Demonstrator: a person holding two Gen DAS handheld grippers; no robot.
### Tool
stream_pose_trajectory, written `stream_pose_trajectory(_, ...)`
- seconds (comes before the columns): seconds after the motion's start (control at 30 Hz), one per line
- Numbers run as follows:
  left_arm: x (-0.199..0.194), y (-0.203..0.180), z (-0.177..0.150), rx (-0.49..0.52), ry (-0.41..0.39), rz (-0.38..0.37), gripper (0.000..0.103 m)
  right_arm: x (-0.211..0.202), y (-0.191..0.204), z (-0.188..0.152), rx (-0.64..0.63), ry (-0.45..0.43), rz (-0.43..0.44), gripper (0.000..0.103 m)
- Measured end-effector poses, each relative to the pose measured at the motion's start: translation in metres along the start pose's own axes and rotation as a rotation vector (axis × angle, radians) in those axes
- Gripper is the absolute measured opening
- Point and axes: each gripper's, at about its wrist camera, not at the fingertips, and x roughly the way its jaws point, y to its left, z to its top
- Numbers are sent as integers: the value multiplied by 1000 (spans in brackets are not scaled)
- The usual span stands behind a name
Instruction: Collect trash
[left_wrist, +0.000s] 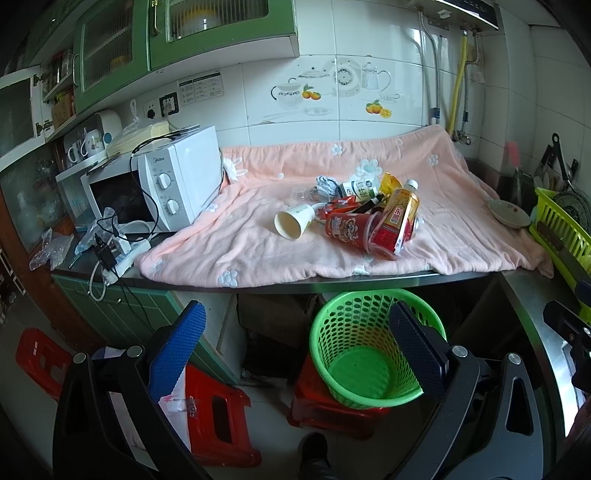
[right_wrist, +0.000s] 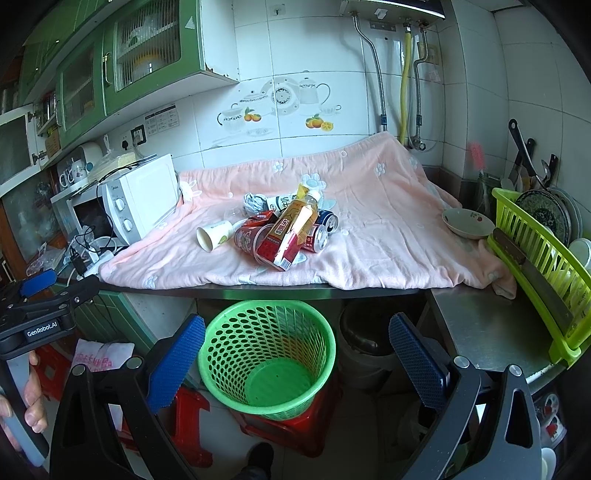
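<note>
Two grippers: left gripper (left_wrist: 295, 354) and right gripper (right_wrist: 297, 360), both with jaws spread wide and nothing between them.
Trash pile (left_wrist: 369, 218): on the pink cloth (left_wrist: 240, 243), countertop centre, at 12 o'clock from the green basket (left_wrist: 369, 350).
Paper cup (left_wrist: 291, 221): on its side, at 9 o'clock of the pile.
Right view only: two cans (right_wrist: 321, 232) behind the bottle (right_wrist: 295, 225); a knife (right_wrist: 532, 273) across the yellow-green rack (right_wrist: 535, 251); the left gripper's holding hand (right_wrist: 31, 402) at 8 o'clock.
Left view only: red stool (left_wrist: 40, 358) at 8 o'clock.
</note>
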Motion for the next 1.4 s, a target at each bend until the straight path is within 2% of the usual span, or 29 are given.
stream_pose_trajectory(0.83, 24, 4, 19, -5, 16, 20, 98, 29, 5, 10, -17, 37, 9, 97)
stream_pose_trajectory(1.4, 70, 18, 41, -15, 49, 17, 98, 89, 5, 40, 3, 123, 27, 96)
